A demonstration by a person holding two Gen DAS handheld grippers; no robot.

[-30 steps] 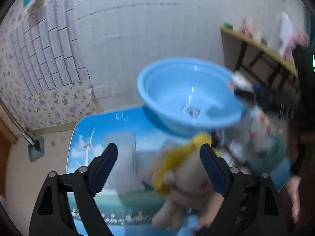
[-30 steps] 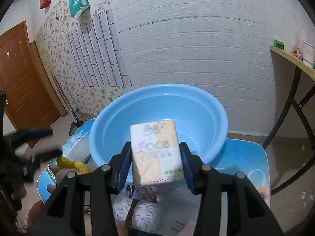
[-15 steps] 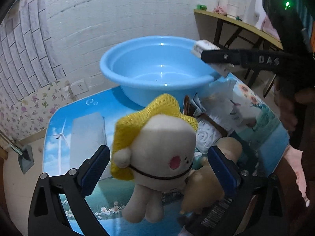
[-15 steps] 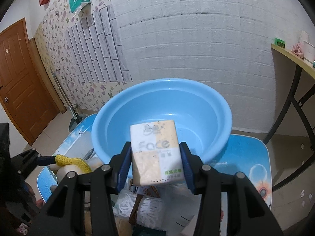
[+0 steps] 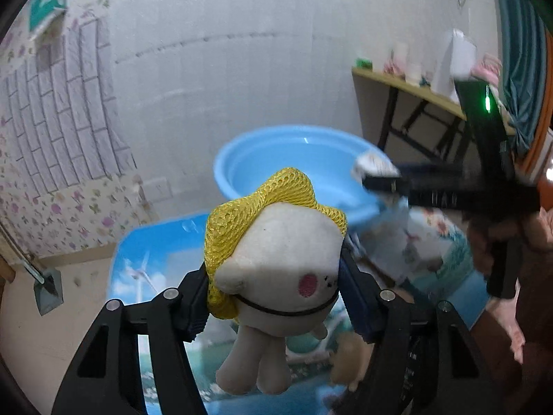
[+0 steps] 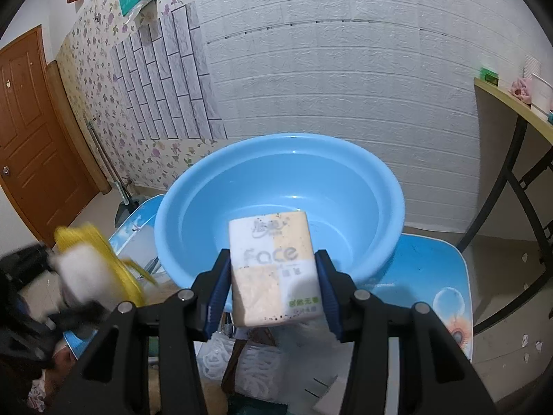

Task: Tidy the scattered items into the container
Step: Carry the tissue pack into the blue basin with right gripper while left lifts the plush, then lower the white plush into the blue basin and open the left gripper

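A round blue basin [image 6: 280, 200] stands at the back of a small blue picture-print table [image 6: 432, 276]; it also shows in the left wrist view [image 5: 297, 162]. My left gripper [image 5: 276, 294] is shut on a white plush doll with a yellow net hat [image 5: 276, 252] and holds it in the air in front of the basin. The doll also shows blurred in the right wrist view [image 6: 86, 263]. My right gripper [image 6: 274, 294] is shut on a tissue pack marked "Face" [image 6: 273, 269], held at the basin's near rim. In the left wrist view the right gripper [image 5: 376, 173] reaches in from the right.
Several loose items lie on the table below the grippers: white packets [image 6: 242, 363] and a tan plush toy [image 5: 349, 356]. A wooden side table with black legs [image 6: 511, 131] stands at the right. A brown door [image 6: 31, 131] is at the left.
My left gripper has shut on the plush doll and lifted it off the table. My right gripper holds the tissue pack nearly still at the basin's near rim.
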